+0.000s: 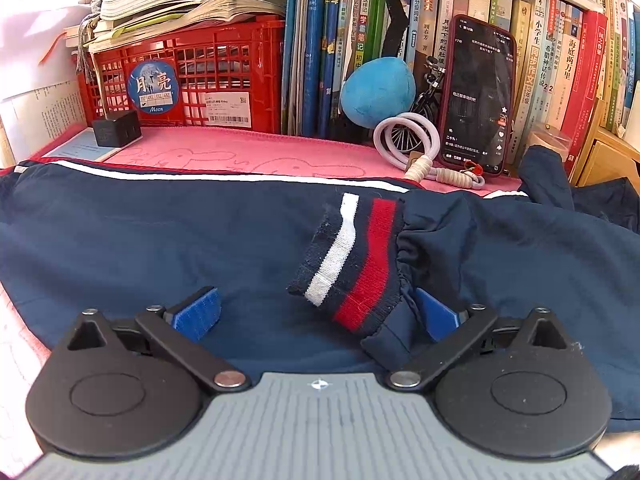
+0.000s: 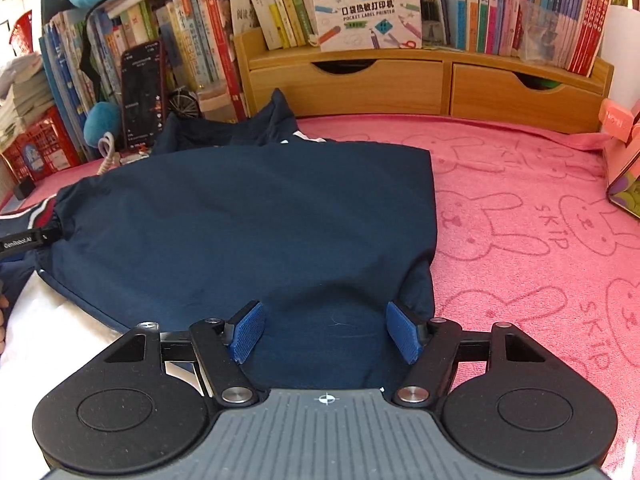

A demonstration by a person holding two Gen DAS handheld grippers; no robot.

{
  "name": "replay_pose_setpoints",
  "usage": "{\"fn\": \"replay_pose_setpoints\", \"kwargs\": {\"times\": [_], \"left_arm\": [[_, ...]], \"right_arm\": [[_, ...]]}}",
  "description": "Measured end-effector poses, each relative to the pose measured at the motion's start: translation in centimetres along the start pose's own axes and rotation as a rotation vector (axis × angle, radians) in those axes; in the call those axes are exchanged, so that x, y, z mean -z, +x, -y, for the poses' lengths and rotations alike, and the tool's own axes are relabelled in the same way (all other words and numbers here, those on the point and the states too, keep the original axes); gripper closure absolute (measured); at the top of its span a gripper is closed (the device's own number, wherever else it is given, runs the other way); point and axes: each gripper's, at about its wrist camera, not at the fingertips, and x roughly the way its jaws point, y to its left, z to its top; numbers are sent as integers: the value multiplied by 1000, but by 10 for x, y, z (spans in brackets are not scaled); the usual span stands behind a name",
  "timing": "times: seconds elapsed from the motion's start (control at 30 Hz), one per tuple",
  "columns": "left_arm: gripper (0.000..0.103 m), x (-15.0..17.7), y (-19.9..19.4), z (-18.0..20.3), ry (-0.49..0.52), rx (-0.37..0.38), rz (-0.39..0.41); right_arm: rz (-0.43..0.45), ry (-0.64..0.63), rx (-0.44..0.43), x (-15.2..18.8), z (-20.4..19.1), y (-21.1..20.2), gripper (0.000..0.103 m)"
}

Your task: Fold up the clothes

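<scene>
A navy jacket lies spread on the pink bunny towel. Its sleeve is folded across the body, and the cuff, striped white and red, rests on top. My left gripper stands wide open over the jacket. The cuff's near end lies between its pads, close to the right one, and neither pad presses on it. In the right wrist view the jacket fills the middle. My right gripper is partly open at the jacket's near right edge. A low hump of navy cloth sits between its blue pads, not clamped.
Along the back stand books, a red crate, a black charger, a blue plush, a white ring and a propped phone. A wooden drawer unit and a pink box border the towel's right side.
</scene>
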Motion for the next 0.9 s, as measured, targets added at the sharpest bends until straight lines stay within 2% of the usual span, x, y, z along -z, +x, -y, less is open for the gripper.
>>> {"fn": "replay_pose_setpoints", "kwargs": {"times": [0.1, 0.13, 0.2, 0.27, 0.37, 0.43, 0.53, 0.57, 0.63, 0.67, 0.7, 0.73, 0.8, 0.9], "left_arm": [[0, 0, 0, 1, 2, 3, 0], [0, 0, 0, 0, 2, 3, 0], [0, 0, 0, 0, 1, 3, -1], [0, 0, 0, 1, 4, 2, -1], [0, 0, 0, 1, 6, 0, -2], [0, 0, 0, 1, 5, 1, -2], [0, 0, 0, 0, 4, 1, -2], [0, 0, 0, 0, 5, 2, -2], [0, 0, 0, 0, 5, 2, -1], [0, 0, 0, 0, 5, 2, -1], [0, 0, 0, 0, 4, 3, -1], [0, 0, 0, 0, 3, 4, -1], [0, 1, 0, -1, 0, 7, 0], [0, 1, -1, -2, -6, 12, 2]], "right_arm": [[-11, -57, 57, 4, 3, -1, 34], [-21, -64, 107, 4, 6, -1, 24], [-42, -14, 139, 3, 20, -4, 18], [-66, 100, 110, 3, 39, -12, 19], [-22, 220, 19, 1, 54, -32, 20], [23, 217, 5, -4, 49, -39, 20], [66, 143, 14, -10, 33, -34, 21], [47, 147, -17, -13, 29, -28, 23], [-7, 171, -65, -15, 25, -12, 33], [-39, 190, -74, -15, 24, -3, 33], [-59, 177, -48, -12, 22, 5, 33], [-33, 118, -11, -9, 17, 8, 34], [-49, 4, 72, -8, 3, 13, 33], [-37, -18, 110, -15, -4, 10, 33]]}}
